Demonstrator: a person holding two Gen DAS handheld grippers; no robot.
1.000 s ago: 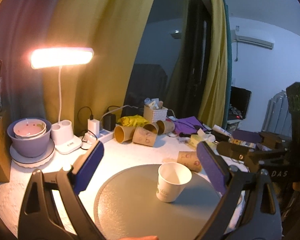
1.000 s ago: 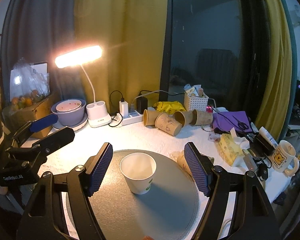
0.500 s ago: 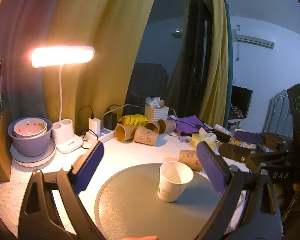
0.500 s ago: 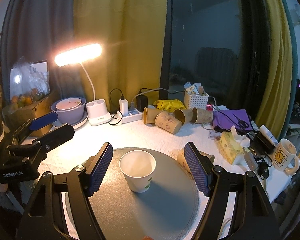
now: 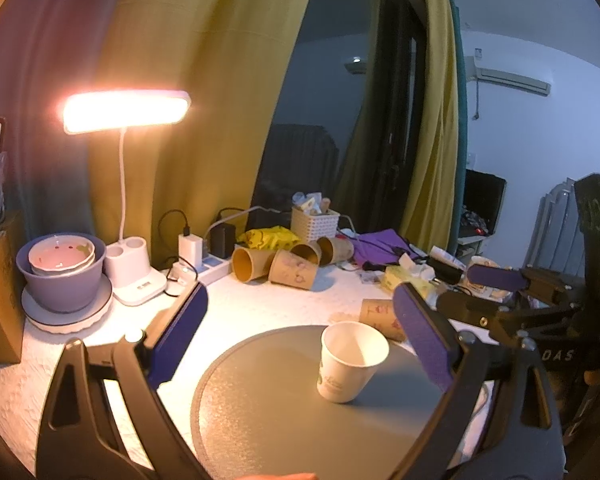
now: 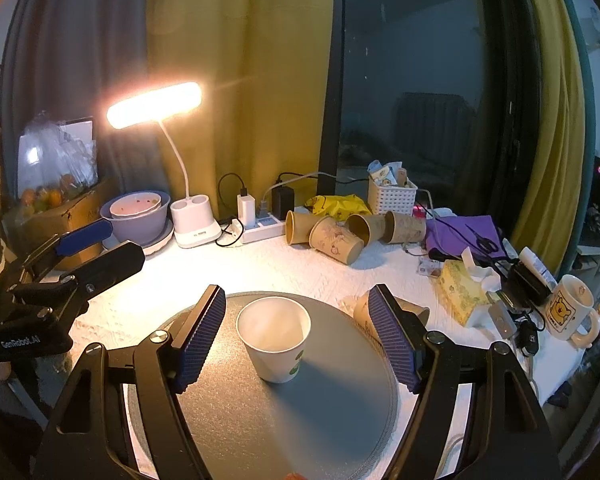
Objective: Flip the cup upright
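While the white paper cup (image 6: pixel 274 338) stands upright with its mouth up on the round grey mat (image 6: pixel 300 420), neither hand-held gripper touches it.

1. Far left of the counter (image 6: pixel 300 272): a cardboard box (image 6: pixel 60 216) holds bagged fruit. Beside it, a purple bowl (image 6: pixel 140 220) sits on a white plate, with a smaller pink bowl nested inside.
2. Left hand-held gripper (image 5: pixel 300 340): its blue pads are spread wide apart and hold nothing. In the left wrist view the cup (image 5: pixel 350 360) sits toward the right pad, clear of it. In the right wrist view this gripper (image 6: pixel 88 248) appears at the left edge, over the counter and well apart from the cup.
3. Left of centre: a lit desk lamp (image 6: pixel 156 104) rises from a white base, next to a power strip (image 6: pixel 260 228) with chargers plugged in.
4. Right hand-held gripper (image 6: pixel 296 336): its ribbed blue pads are spread, one on each side of the cup, with a gap on both sides.
5. Centre rear: several brown paper cups (image 6: pixel 336 236) lie on their sides. Another brown cup (image 6: pixel 364 308) lies just off the mat's right edge, partly hidden by the right pad.
6. Right: a white basket (image 6: pixel 392 196), purple cloth (image 6: pixel 460 232), tissue box (image 6: pixel 464 292) and bear mug (image 6: pixel 568 312).
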